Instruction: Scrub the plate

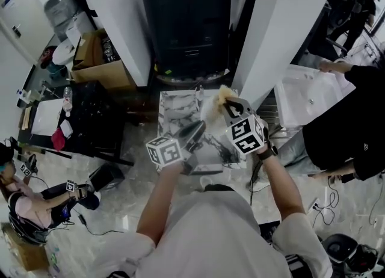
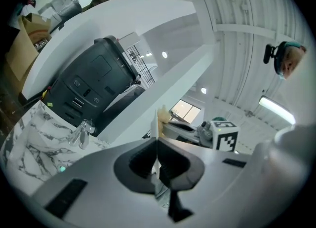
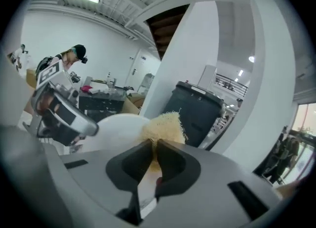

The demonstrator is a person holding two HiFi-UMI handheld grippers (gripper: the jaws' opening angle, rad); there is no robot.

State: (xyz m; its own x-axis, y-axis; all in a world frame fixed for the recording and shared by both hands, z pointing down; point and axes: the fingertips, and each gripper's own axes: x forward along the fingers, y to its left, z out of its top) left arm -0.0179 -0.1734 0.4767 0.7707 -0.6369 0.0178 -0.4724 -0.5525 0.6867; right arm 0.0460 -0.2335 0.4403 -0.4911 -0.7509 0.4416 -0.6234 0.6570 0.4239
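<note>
A white plate (image 1: 206, 109) is held on edge above the marble table (image 1: 174, 108). My left gripper (image 1: 194, 133) is shut on its near rim; in the left gripper view the plate (image 2: 157, 122) shows only as a thin white edge rising from the closed left gripper (image 2: 157, 145). My right gripper (image 1: 230, 108) is shut on a straw-yellow fibrous scrubber (image 1: 225, 94). In the right gripper view the scrubber (image 3: 165, 128) sticks out past the right gripper (image 3: 154, 154) and lies against the plate (image 3: 116, 131), with the left gripper (image 3: 59, 108) beyond it.
A black bin (image 1: 186, 24) stands behind the table between white pillars. A cardboard box (image 1: 96, 60) and dark bench lie to the left. A person in black (image 1: 355, 120) stands by a white sink (image 1: 307, 93) on the right. Another person (image 1: 30, 204) sits at lower left.
</note>
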